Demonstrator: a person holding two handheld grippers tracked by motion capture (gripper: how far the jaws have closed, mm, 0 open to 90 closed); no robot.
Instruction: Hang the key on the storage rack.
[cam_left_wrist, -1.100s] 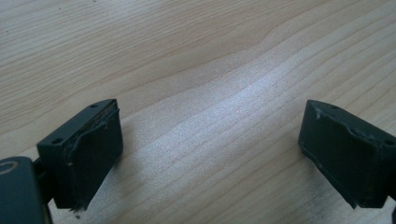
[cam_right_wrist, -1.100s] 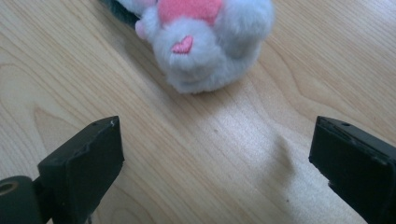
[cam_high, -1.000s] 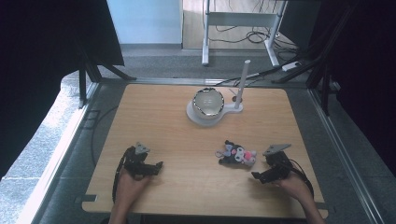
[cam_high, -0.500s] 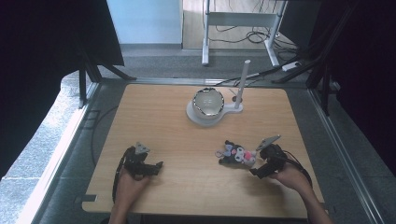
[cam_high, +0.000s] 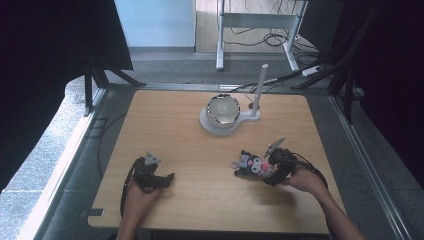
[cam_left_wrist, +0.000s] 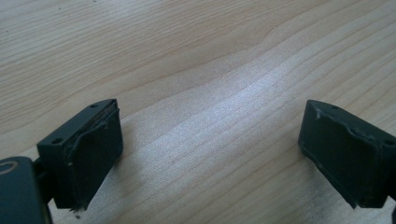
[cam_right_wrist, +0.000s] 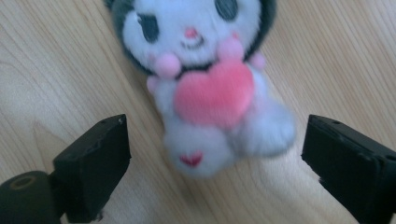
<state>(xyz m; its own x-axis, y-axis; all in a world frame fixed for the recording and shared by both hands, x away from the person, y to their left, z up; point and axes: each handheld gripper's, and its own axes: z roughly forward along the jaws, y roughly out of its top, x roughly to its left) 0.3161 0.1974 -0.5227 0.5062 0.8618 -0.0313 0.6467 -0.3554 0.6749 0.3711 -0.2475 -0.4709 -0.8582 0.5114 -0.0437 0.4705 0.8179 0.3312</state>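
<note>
Work in hand: pickup of the plush toy (cam_high: 251, 165) by the right gripper (cam_high: 268, 173).
Toy, place: lies flat on the table (cam_high: 180, 125), toward the near right corner, well apart from the near edge. Face up in the right gripper view, holding a pink heart (cam_right_wrist: 215, 93).
Right gripper: jaws apart, one on each side of the toy's lower body. The jaws have just been closing, with the toy between them. Gaps of bare wood show on both sides, so the pads do not yet press on the toy.
Left gripper (cam_high: 152, 176): jaws wide apart above bare wood, nothing between them. It sits near the near left corner, well apart from the toy.
Other items: a metal bowl (cam_high: 223, 109) on a white base (cam_high: 212, 125) with an upright white post (cam_high: 259, 90), near the middle of the far edge. Nothing shows inside the bowl from the high view.
Done so far: approach and alignment; the toy is bracketed by the jaws.
Left to do: close onto the toy, lift it, carry it to wherever it belongs. The bowl is a likely destination, but that is a judgement only.
Progress, judged: early stage; the toy rests fully on the table.
</note>
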